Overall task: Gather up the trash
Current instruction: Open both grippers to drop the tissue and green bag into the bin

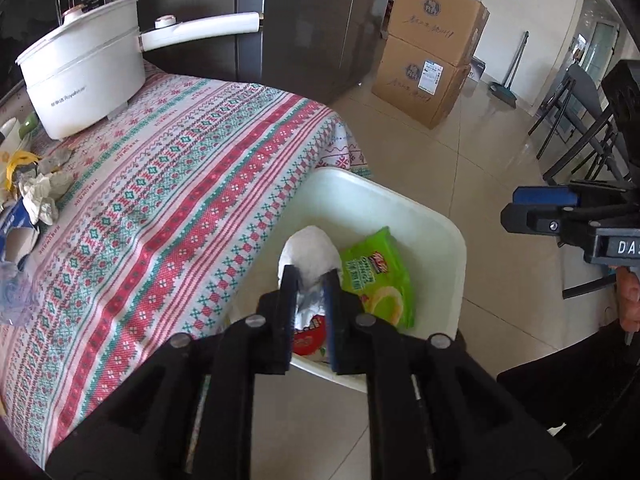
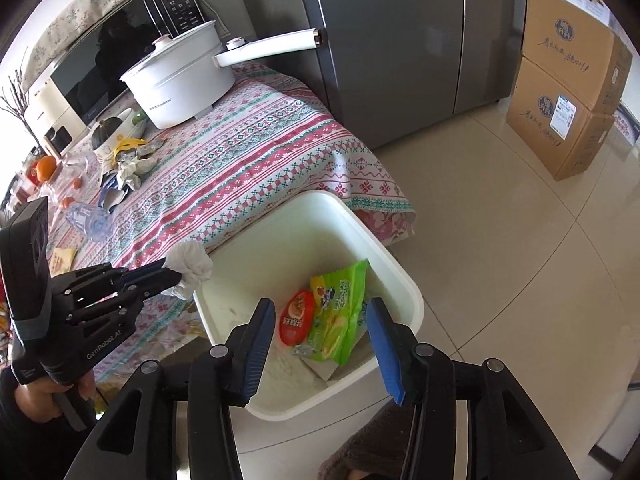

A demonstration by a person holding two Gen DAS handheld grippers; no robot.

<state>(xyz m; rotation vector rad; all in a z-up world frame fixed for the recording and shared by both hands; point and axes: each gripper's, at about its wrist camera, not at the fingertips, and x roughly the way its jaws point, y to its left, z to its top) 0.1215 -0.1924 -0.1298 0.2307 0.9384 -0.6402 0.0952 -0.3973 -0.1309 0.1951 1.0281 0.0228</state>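
L gripper (image 2: 176, 274) pinching tissue (image 2: 191, 265) at bin (image 2: 404, 280) rim (R gripper (image 2: 322, 322) open)

**Materials and surface finish**

Crumpled tissue (image 1: 310, 250): soft, matt white paper. Bin (image 2: 340, 216): smooth white plastic, slight sheen. Green snack wrapper (image 2: 340, 312): glossy film. Tablecloth (image 1: 160, 200): woven, matt patterned cloth. Pot (image 1: 84, 76): glossy white. Refrigerator (image 2: 400, 40): brushed grey metal. Cardboard boxes (image 1: 428, 52): matt brown. Floor tiles (image 2: 500, 240): polished, reflective.

Black left tool (image 2: 172, 276), blue pads (image 2: 262, 338), "GenRobot.AI" lettering
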